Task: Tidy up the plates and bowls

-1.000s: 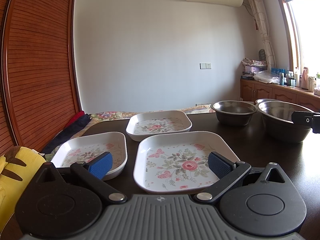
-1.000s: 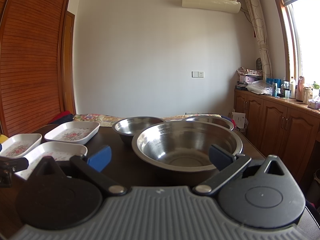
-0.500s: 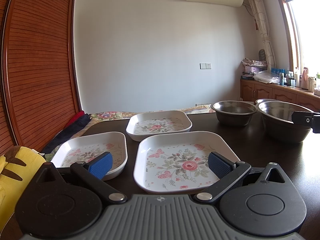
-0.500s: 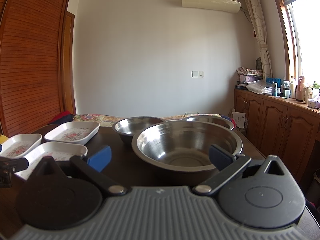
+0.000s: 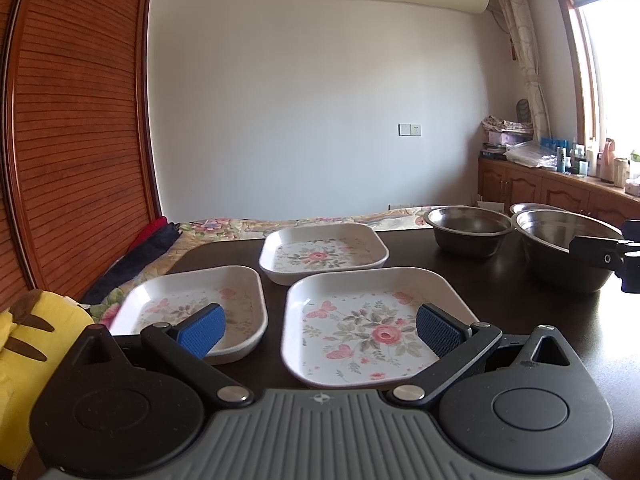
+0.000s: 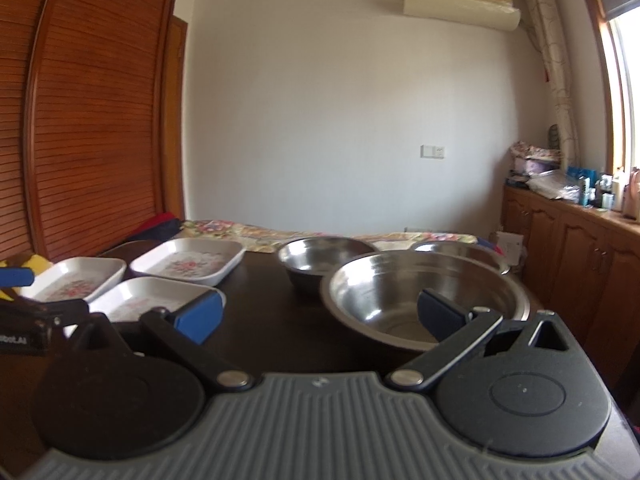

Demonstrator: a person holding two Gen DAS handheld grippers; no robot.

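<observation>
The left gripper (image 5: 320,326) hovers with its jaws spread wide and empty; the nearest floral plate (image 5: 372,322) lies between them (below the blue pads), a second plate (image 5: 192,304) sits under the left pad, and a third plate (image 5: 322,252) rests just beyond. The right gripper (image 6: 320,316) is also wide and holds nothing, its right pad over the large steel bowl (image 6: 400,292), with a smaller bowl (image 6: 320,254) just behind on the dark table (image 6: 272,312)

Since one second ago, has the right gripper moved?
Yes. The right gripper has swung right and tilted down: the wall switch and large steel bowl sit further right and lower.
</observation>
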